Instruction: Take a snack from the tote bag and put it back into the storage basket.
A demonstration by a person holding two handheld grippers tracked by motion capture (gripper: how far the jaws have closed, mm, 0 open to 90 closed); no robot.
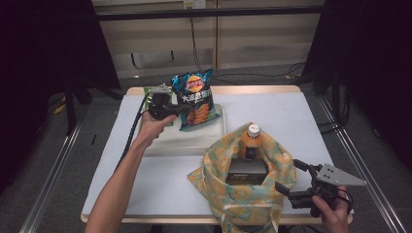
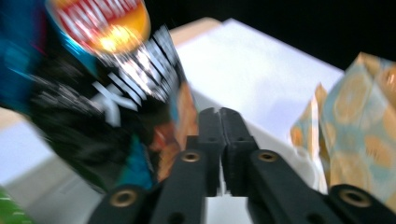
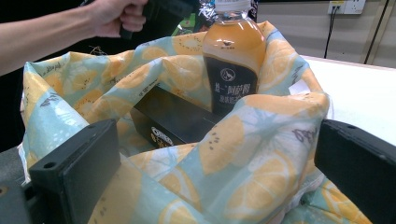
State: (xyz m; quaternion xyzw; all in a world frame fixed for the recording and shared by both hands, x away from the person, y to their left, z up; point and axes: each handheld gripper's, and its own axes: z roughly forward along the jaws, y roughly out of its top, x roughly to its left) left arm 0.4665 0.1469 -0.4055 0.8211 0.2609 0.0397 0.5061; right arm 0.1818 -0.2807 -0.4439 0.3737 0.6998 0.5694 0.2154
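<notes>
Left gripper (image 1: 176, 109) above white tray (image 1: 167, 144), jaws pressed together on lower edge of chip bag (image 1: 194, 99); bag held upright over tray, blurred in left gripper view; right gripper (image 1: 294, 182) at front right of table (image 1: 291, 116), jaws wide apart, just beside orange-print cloth bag (image 1: 243, 194); whether it touches cloth cannot tell; bottle (image 1: 251, 141) and dark box (image 1: 247, 170) stand inside cloth bag.

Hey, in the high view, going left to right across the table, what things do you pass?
Left gripper → chip bag → orange drink bottle standing in the lemon-print cloth bag → right gripper.
</notes>
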